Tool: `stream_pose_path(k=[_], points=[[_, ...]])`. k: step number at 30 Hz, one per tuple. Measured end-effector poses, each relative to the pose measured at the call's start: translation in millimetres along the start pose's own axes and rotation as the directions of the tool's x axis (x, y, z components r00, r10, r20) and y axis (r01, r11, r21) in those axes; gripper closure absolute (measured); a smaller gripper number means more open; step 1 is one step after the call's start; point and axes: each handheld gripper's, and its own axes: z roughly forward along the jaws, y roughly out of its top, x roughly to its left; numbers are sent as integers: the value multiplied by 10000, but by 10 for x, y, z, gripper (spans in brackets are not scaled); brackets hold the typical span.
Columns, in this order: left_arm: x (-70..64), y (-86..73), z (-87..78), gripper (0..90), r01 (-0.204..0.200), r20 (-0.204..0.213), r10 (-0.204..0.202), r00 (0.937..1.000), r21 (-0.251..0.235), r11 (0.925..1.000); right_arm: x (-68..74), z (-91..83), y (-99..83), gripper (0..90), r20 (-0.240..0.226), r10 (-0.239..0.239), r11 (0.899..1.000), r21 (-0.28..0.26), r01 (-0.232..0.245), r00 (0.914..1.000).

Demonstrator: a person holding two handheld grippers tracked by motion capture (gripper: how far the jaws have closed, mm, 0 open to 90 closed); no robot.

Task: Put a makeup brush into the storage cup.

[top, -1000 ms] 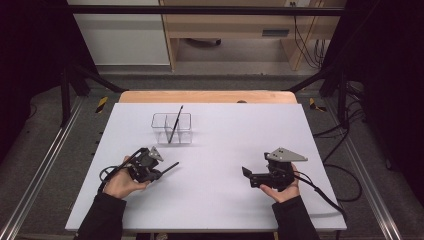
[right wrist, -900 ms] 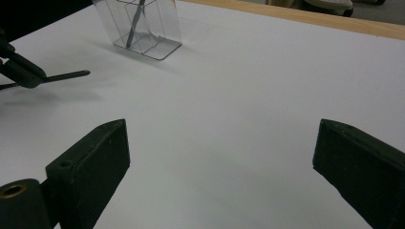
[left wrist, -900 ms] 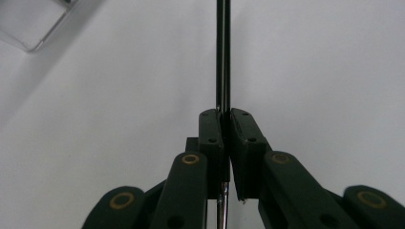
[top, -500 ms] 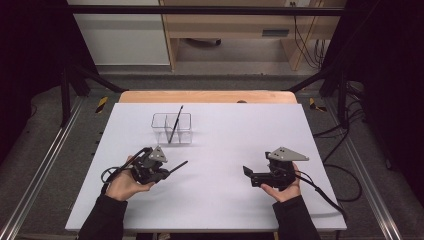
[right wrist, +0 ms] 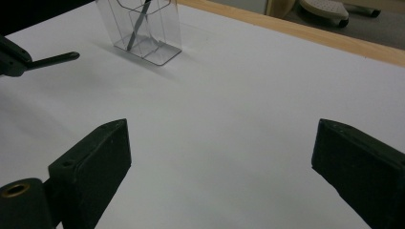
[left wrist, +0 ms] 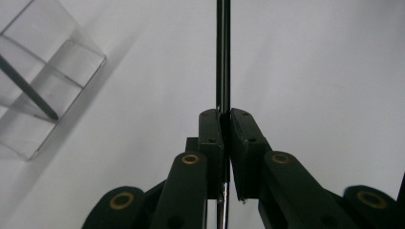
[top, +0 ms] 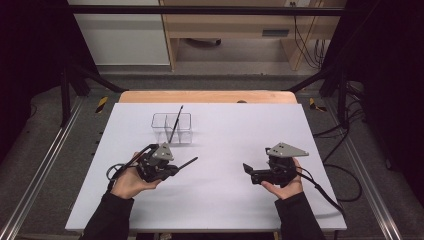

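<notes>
Left tongs (top: 172, 169): jaws pressed together on a thin black rod (top: 186, 163), pinching it near one end. In the left gripper view (left wrist: 223, 143) the rod (left wrist: 223, 57) runs straight out between the two jaw pads and off the top edge; a short silvery bit shows below the pads. From above, the rod juts forward and to the right of the tongs, low over the white counter (top: 235, 130).

Right tongs (top: 248, 170): jaws spread wide, nothing between them, held over bare counter well apart from the rod. Right gripper view (right wrist: 219, 162) shows the rod's free tip (right wrist: 57, 58) at far left.

Clear plastic holder (top: 172, 128), square-walled with an inner divider, stands beyond the left tongs. A second black rod (top: 175, 123) leans inside it, top poking above the rim.

Counter surface matte white, smooth; wooden strip (top: 207, 96) along the far edge. Rods glossy, slim, round. No readable writing anywhere.
</notes>
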Motion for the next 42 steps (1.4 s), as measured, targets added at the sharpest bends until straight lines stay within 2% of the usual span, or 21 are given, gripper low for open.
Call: stream_pose_path(k=[8,20,31,35,39,42], points=[[-63,155,47,832,-428,287,430,9987,-68,9991,93,-37,190,65,229,-1007,9944,353,999,9947],[-107,295,87,833,-916,457,927,9946,-246,9955,244,-31,344,64,222,-2120,9744,819,2096,9770],[-117,391,142,833,-1292,840,1309,9878,-259,9913,344,-27,394,62,61,-3027,9444,1369,2991,9531],[-128,421,164,833,-1443,943,1441,9851,-43,9895,371,-29,392,62,15,-3236,9367,1420,3201,9462],[-126,461,169,832,-1512,1029,1507,9832,-33,9885,395,-30,387,62,-10,-3416,9292,1495,3379,9399],[-136,488,163,833,-1614,1037,1606,9816,-11,9869,419,-21,383,61,20,-3641,9191,1625,3589,9314]])
